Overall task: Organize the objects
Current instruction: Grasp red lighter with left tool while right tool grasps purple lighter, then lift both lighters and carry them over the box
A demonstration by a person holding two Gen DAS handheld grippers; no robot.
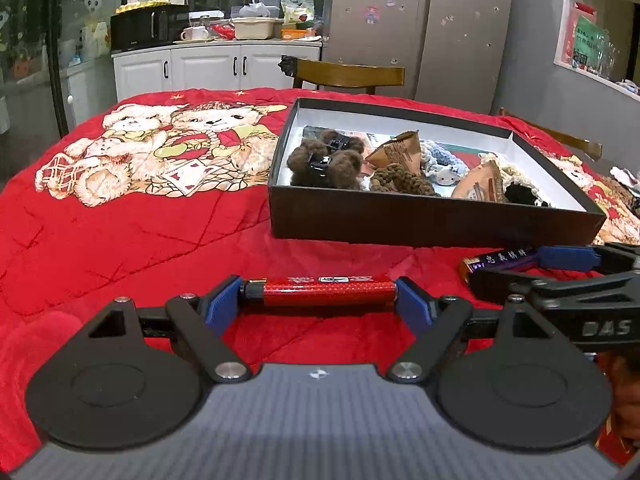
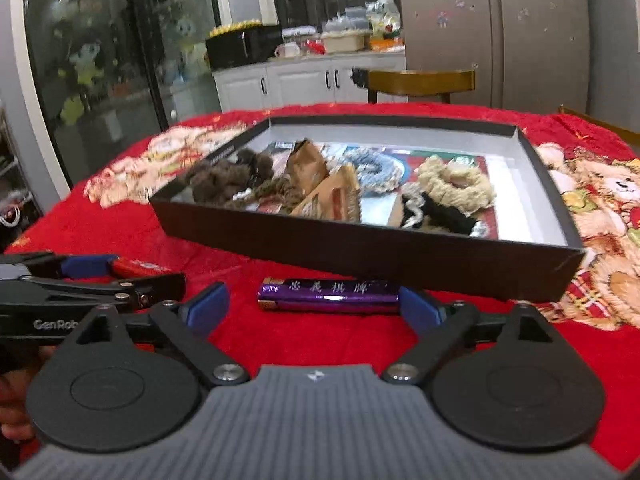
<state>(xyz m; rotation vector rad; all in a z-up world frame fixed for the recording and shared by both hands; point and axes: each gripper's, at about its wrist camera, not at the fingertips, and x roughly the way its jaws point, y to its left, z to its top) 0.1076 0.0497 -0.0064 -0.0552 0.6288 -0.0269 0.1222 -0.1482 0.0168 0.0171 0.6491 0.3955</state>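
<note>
My left gripper (image 1: 318,304) is shut on a red lighter (image 1: 320,290), held lengthwise with a blue pad on each end, low over the red cloth. In the right wrist view the same lighter (image 2: 136,268) shows at the far left. A purple lighter (image 2: 328,296) lies on the cloth between the fingers of my right gripper (image 2: 312,306), which is open. Its right pad is at the lighter's end and the left pad stands clear of it. Just behind both lighters sits a shallow black box (image 1: 400,224) (image 2: 360,252) holding brown fuzzy hair clips (image 1: 324,160), knitted scrunchies (image 2: 452,180) and brown packets.
A red cloth with a teddy bear print (image 1: 160,148) covers the table. A wooden chair (image 1: 348,74) stands at the far side, with white cabinets (image 1: 208,66) and a steel fridge (image 1: 424,20) behind. A few small items (image 1: 624,178) lie on the cloth right of the box.
</note>
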